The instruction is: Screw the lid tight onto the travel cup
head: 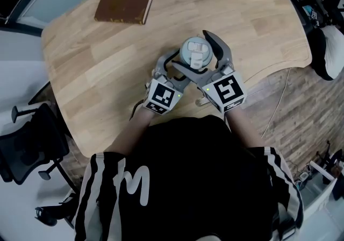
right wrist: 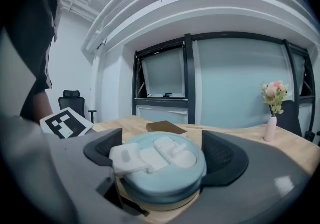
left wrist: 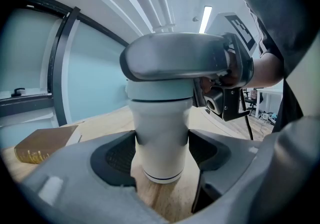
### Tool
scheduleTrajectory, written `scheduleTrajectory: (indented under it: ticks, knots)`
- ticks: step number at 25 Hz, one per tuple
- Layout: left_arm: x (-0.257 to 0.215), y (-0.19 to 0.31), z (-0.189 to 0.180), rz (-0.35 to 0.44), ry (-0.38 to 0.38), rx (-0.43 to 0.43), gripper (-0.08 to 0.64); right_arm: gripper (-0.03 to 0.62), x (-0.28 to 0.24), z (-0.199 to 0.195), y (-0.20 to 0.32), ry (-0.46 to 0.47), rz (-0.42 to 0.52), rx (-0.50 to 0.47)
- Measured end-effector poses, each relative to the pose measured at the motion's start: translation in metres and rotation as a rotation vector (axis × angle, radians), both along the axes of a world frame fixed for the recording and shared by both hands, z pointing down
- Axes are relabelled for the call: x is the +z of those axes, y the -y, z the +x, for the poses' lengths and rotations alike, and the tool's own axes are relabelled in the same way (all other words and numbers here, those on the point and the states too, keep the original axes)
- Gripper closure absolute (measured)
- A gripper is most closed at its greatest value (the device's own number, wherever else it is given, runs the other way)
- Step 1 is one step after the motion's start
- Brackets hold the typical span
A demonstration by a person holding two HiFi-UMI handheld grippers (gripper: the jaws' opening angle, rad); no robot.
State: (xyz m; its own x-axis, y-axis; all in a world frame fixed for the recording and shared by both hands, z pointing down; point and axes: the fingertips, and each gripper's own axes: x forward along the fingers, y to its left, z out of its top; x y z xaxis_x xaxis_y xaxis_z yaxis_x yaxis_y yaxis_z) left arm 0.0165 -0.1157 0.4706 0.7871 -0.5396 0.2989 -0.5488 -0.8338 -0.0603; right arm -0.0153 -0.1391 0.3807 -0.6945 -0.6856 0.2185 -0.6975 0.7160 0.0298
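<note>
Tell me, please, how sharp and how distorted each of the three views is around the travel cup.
Head view: evenly lit, lid sharp. Left gripper view: fisheye bends the window frame, travel cup crisp, foreground soft. Right gripper view: dark corners, lid slightly soft.

I'm seeing a cream travel cup (left wrist: 160,143) with one thin dark band near its foot, and a pale blue-green lid (right wrist: 162,168) with a white flip tab. The left gripper (left wrist: 161,155) and right gripper (right wrist: 165,155) are both grey with black meshed pads, and their cubes carry black-and-white square markers. The table (head: 97,51) is light wood with the grain showing. Brown book (head: 124,5). Black top (head: 188,181), white stripes. Pink flowers (right wrist: 273,90), pale pink vase (right wrist: 270,129).
</note>
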Motion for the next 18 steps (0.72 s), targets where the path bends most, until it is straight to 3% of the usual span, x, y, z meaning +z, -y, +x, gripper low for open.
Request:
scheduleTrajectory:
  ticks: [10,18]
  knots:
    - [-0.014,-0.004,-0.014,0.035,0.009,-0.029,0.221,0.104,-0.012,0.000,-0.007,0.040,-0.001,-0.077]
    - [-0.049,-0.005,-0.043,0.055,-0.047,-0.072,0.221,0.104,-0.034,0.006,-0.014,0.097,-0.003,-0.124]
